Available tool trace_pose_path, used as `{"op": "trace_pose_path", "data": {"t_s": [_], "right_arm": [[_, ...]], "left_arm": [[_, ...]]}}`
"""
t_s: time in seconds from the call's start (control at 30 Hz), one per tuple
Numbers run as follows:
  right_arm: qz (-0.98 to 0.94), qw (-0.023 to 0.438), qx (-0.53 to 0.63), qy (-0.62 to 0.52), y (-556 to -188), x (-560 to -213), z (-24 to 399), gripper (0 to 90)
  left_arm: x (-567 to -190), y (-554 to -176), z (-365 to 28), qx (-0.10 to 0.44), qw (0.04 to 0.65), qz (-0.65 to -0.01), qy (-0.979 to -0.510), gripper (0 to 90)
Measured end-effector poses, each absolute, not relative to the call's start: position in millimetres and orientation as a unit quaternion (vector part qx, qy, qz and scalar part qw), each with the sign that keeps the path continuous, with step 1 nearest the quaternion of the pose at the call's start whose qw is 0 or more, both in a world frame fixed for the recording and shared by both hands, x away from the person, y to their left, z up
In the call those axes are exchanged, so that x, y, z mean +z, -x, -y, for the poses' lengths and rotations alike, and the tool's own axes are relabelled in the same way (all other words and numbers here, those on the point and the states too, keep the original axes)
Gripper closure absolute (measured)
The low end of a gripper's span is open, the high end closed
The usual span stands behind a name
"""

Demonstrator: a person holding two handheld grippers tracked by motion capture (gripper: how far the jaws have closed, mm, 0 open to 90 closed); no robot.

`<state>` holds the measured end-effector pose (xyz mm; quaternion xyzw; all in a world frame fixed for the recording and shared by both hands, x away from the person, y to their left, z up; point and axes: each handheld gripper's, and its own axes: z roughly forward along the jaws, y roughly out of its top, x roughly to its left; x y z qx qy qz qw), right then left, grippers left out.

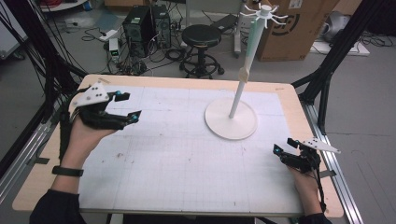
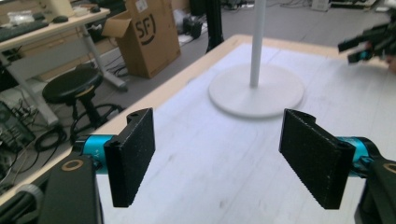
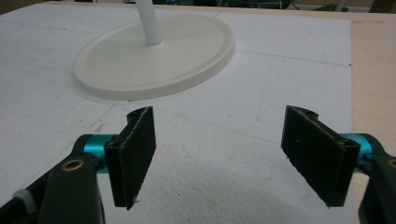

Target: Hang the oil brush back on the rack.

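- Left gripper [image 1: 126, 106] at far left, released, nothing between the jaws.
- Right gripper [image 1: 283, 147] at near right, likewise released and bare.
- White stand [image 1: 232, 122] upright at far right of the surface [image 1: 177, 163], apart from both.
- Probably no grasp begun; reaching for the stand left to do.

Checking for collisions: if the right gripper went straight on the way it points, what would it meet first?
Probably the white stand's round base: it lies ahead of the open right gripper, with bare white mat between.
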<state>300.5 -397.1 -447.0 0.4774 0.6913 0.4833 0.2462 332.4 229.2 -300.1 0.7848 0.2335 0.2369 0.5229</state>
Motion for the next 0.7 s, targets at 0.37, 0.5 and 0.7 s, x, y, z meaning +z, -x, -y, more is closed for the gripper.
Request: {"op": "trace_pose_path", "data": {"t_s": [0.37,0.5,0.7], "right_arm": [[-0.691,0.247,0.482,-0.478,-301.1,-447.1,397.1,25.6],[-0.693,0.250,0.481,-0.476,-301.2,-447.1,397.0,25.6],[-0.692,0.248,0.482,-0.476,-301.1,-447.1,397.0,25.6]], "left_arm": [[-370.6,-316.1,-287.6,0.224,0.531,-0.288,-0.765,26.8],[-390.2,-315.5,-289.3,0.217,0.523,-0.302,-0.767,26.5],[-409.2,-316.2,-284.7,0.211,0.521,-0.307,-0.768,25.8]]}}
